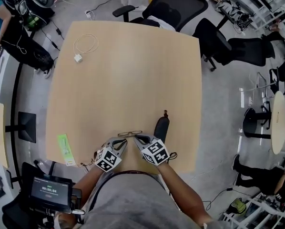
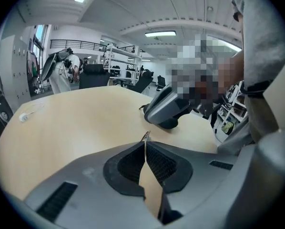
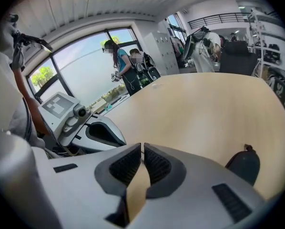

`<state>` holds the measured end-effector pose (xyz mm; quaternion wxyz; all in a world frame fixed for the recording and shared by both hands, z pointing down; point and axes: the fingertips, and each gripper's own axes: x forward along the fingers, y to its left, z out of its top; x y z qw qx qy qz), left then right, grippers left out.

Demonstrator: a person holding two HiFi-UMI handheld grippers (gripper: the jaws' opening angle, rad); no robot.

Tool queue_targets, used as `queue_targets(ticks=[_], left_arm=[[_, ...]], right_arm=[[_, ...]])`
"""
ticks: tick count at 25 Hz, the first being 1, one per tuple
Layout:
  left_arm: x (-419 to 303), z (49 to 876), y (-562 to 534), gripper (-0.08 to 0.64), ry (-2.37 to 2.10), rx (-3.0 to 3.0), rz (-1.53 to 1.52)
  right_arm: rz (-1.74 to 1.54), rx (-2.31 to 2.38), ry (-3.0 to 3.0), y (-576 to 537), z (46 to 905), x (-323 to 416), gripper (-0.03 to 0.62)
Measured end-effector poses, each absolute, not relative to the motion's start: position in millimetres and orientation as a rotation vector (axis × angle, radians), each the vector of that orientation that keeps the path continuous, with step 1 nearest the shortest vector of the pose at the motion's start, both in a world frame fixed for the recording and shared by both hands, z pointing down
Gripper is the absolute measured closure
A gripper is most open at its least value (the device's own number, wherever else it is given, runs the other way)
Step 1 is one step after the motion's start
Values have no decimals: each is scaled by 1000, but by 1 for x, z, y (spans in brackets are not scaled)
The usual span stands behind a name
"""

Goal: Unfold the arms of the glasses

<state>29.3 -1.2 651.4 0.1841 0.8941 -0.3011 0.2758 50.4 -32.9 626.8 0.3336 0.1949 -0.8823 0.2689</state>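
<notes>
The glasses [image 1: 129, 133] sit close to the near edge of the table [image 1: 133, 70], a little right of its middle, spanning the gap between the two gripper tips. They are a thin wire frame and look small in the head view. Whether they rest on the table or hang just above it cannot be told.

The left gripper [image 1: 124, 139] points in from the left, and its jaws are closed on the left end of the glasses. In the left gripper view the pads meet, with a thin wire piece [image 2: 145, 136] sticking out past the tips of that gripper [image 2: 145, 143].

The right gripper [image 1: 137, 137] points in from the right and meets the other end of the frame. In its own view the jaws [image 3: 142, 148] are pressed together, with only a thin sliver between the pads. That sliver is the wire of the frame, too slim to show more.

A dark case [image 1: 161, 127] lies just right of the right gripper, near the same edge. It shows again in the right gripper view [image 3: 245, 165].

A white cable [image 1: 85, 46] is coiled toward the far left corner, well apart from the grippers. A green strip [image 1: 65, 149] lies along the left edge near the near left corner. A device with a lit screen [image 1: 49, 191] stands off the table beyond that corner.
</notes>
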Motion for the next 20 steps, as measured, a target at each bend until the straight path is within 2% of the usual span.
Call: queue_targets(ticks=[13,20], left_arm=[[36,685,-11,547,-653,2655,942],[28,709,-21,546,-793,2626,1074]], right_arm=[[719,351,-2168,-35,676,32,586],[702,393,-2126,-42,702,28,586]])
